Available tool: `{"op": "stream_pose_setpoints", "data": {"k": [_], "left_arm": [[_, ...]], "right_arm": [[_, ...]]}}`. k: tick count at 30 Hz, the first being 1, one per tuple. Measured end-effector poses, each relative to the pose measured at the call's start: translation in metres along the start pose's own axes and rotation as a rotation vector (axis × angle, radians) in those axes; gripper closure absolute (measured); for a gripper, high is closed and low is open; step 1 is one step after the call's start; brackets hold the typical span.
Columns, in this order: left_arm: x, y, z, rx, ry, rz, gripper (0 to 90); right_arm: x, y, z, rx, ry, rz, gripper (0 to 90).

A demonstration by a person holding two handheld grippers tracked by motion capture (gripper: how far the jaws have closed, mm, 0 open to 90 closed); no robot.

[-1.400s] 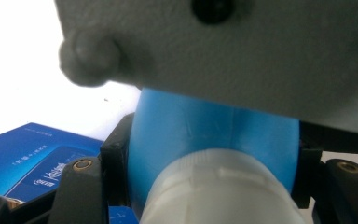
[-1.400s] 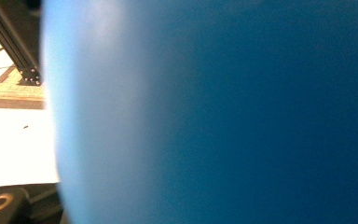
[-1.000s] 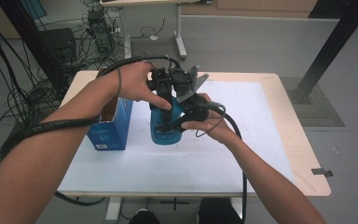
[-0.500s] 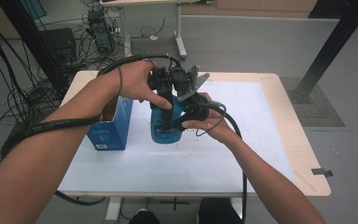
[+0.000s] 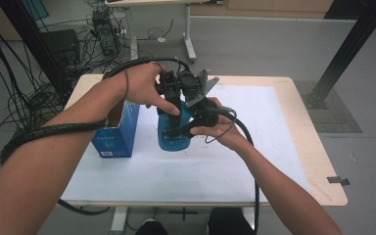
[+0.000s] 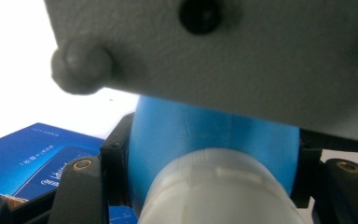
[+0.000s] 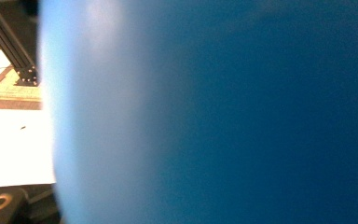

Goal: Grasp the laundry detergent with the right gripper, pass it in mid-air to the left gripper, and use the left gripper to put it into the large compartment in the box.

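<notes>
Your two hands meet over a translucent blue bottle (image 5: pixel 174 134) that stands on the white table (image 5: pixel 254 161), just to the right of the open blue carton (image 5: pixel 115 132). Take that carton as your landmark: the bottle is near its right-hand face, apart from it, and both sit toward the left half of the table.

Your left gripper (image 5: pixel 172 90) comes down on the top of the bottle. In the left gripper view its two black jaws stand on either side of the bottle's blue shoulder (image 6: pixel 205 135), pressed close against it, with the white cap (image 6: pixel 219 191) nearest the camera between them. So that claw is clamped on the bottle near its neck. The carton's printed blue face (image 6: pixel 32 158) lies off to the lower left of that view, and a grey plate (image 6: pixel 242 51) of the other gripper crosses the top.

Your right gripper (image 5: pixel 188 128) meets the bottle from the side away from the carton, lower down on its body. The right gripper view is pressed up against the blue wall (image 7: pixel 223 116), with the pale tabletop at the left edge. That claw is closed down on the bottle's body.
</notes>
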State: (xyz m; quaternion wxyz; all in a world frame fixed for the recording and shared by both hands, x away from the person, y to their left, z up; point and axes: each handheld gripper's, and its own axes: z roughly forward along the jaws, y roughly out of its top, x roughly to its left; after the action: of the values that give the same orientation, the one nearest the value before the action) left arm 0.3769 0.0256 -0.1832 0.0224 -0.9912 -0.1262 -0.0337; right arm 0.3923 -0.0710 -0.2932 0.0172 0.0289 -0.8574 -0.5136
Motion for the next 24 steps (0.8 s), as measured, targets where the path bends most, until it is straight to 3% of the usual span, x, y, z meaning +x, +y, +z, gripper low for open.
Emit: {"op": "stream_pose_setpoints", "data": {"k": [24], "left_arm": [[0.0012, -0.0015, 0.0000, 0.000, -0.006, -0.012, 37.0]], "right_arm": [[-0.0011, -0.0005, 0.0015, -0.007, 0.016, 0.007, 43.0]]}}
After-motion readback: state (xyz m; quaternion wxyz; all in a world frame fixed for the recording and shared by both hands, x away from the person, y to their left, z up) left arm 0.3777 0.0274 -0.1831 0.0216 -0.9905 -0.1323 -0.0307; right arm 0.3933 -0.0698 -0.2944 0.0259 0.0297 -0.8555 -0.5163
